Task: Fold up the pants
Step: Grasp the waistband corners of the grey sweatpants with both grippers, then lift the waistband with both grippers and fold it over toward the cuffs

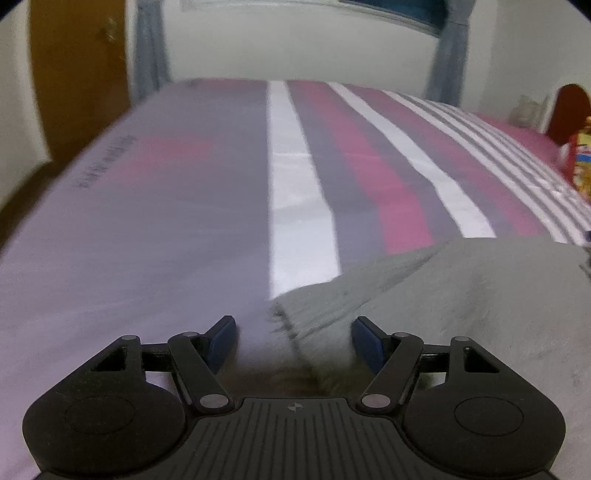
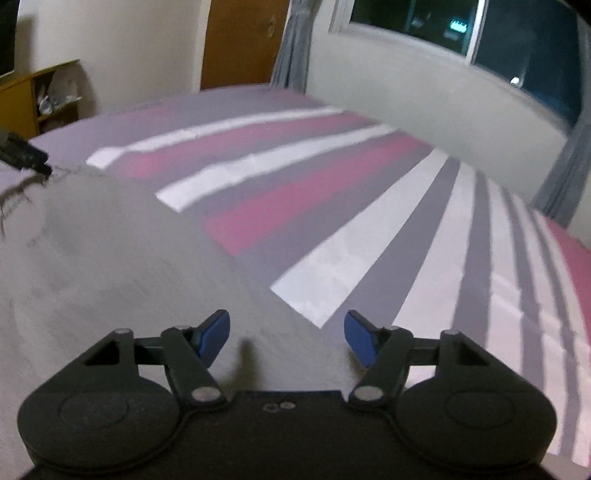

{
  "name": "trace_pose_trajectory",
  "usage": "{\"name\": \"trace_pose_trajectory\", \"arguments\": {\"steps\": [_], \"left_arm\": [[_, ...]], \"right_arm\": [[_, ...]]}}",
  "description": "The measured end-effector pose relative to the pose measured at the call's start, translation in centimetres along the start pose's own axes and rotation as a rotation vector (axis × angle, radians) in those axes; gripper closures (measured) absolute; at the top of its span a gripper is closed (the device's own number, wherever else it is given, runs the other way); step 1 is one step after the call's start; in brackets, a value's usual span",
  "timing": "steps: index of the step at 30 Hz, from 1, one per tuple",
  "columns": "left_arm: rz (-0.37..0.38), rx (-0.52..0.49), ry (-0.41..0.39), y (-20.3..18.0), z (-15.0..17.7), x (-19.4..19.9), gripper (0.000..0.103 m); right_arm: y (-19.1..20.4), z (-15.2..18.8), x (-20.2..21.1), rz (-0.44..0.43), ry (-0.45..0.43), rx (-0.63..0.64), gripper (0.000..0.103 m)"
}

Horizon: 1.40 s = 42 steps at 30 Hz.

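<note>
Grey pants (image 1: 443, 291) lie on a striped bedsheet (image 1: 184, 221). In the left wrist view their corner, with a dark seam, reaches down between the fingers. My left gripper (image 1: 293, 339) is open, just over that corner, holding nothing. In the right wrist view the pants (image 2: 110, 258) fill the lower left, and their right edge runs down between the fingers. My right gripper (image 2: 286, 336) is open and empty over that edge. The left gripper's dark tip (image 2: 26, 155) shows at the far left, at the pants' far corner.
The bed (image 2: 332, 184) carries grey, pink and white stripes. A white wall with a window (image 2: 480, 33) and grey curtains (image 2: 295, 40) stands behind it. A wooden door (image 2: 240, 40) and a shelf (image 2: 37, 99) are at the back left. Colourful items (image 1: 580, 155) lie at the bed's right edge.
</note>
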<state>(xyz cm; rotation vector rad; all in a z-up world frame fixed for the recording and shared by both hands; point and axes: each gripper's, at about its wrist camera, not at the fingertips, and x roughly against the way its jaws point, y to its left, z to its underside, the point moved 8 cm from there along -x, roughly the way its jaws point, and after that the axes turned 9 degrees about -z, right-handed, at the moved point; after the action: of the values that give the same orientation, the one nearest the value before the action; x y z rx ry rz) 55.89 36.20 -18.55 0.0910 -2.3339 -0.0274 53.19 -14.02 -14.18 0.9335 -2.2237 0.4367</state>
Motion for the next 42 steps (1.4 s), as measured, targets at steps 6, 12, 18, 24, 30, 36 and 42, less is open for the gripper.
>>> {"name": "trace_pose_trajectory", "arguments": {"steps": [6, 12, 18, 24, 30, 36, 42], "left_arm": [[0.059, -0.046, 0.08, -2.2, -0.2, -4.5, 0.033], [0.05, -0.069, 0.099, -4.3, -0.8, -5.6, 0.067], [0.026, -0.039, 0.036, -5.7, -1.1, -3.7, 0.083], [0.068, -0.001, -0.194, -5.4, -2.3, 6.5, 0.084], [0.11, -0.038, -0.307, -5.4, 1.6, 17.3, 0.084], [0.091, -0.054, -0.238, -5.6, 10.4, 21.6, 0.084], [0.023, -0.005, -0.073, -5.2, 19.2, 20.2, 0.076]], "right_arm": [[-2.2, 1.4, -3.5, -0.059, 0.091, -0.006, 0.033], [-3.2, 1.0, -4.7, -0.158, 0.15, -0.017, 0.048], [-0.8, 0.4, -3.8, -0.062, 0.151, 0.065, 0.099], [3.1, -1.7, 6.5, 0.002, -0.042, 0.135, 0.099], [10.3, 0.1, 17.0, 0.038, -0.124, 0.265, 0.099], [17.0, 7.0, 21.3, 0.03, -0.101, 0.266, 0.099], [19.3, 14.6, 15.9, 0.026, 0.054, 0.058, 0.086]]}}
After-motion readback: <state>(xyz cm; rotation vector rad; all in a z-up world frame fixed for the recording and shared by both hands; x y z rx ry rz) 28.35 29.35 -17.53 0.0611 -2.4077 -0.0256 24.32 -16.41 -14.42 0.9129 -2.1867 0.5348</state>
